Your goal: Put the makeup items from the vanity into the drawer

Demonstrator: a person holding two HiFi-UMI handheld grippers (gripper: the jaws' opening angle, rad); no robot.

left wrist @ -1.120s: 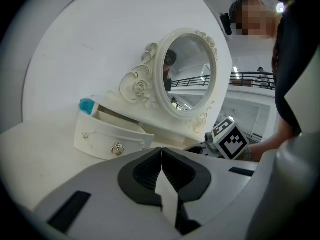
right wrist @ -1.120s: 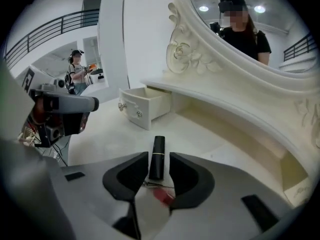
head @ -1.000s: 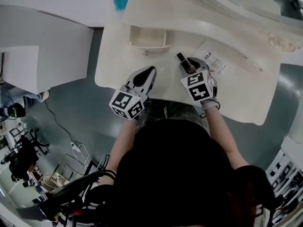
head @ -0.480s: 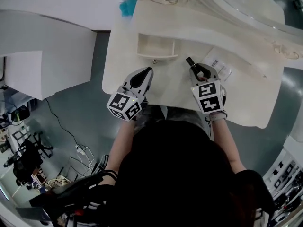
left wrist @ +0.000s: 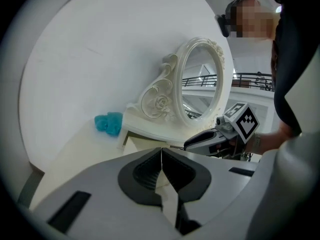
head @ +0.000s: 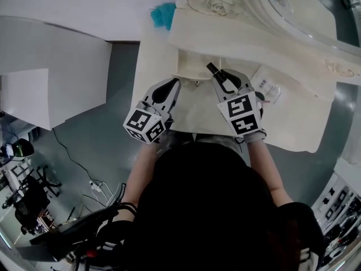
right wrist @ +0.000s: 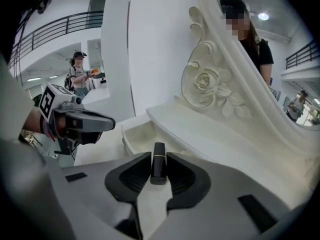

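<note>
Black lipstick clamped in the right tongs, close to the open drawer

At far left a blue-green puff (head: 163,16) sits on the desk (head: 197,114) beside the oval mirror (left wrist: 202,81). The left tongs (head: 175,82) hover over the desk's near-left part with their 2 jaws together and nothing between them. Just right of them is the small open drawer (right wrist: 140,133) under the raised shelf; it looks empty. The right tongs (head: 224,79) have just been closing and now grip the lipstick (right wrist: 159,164), its tip pointing toward the drawer's front edge. Farther right a clear packet (head: 266,86) lies on the desk.
</note>
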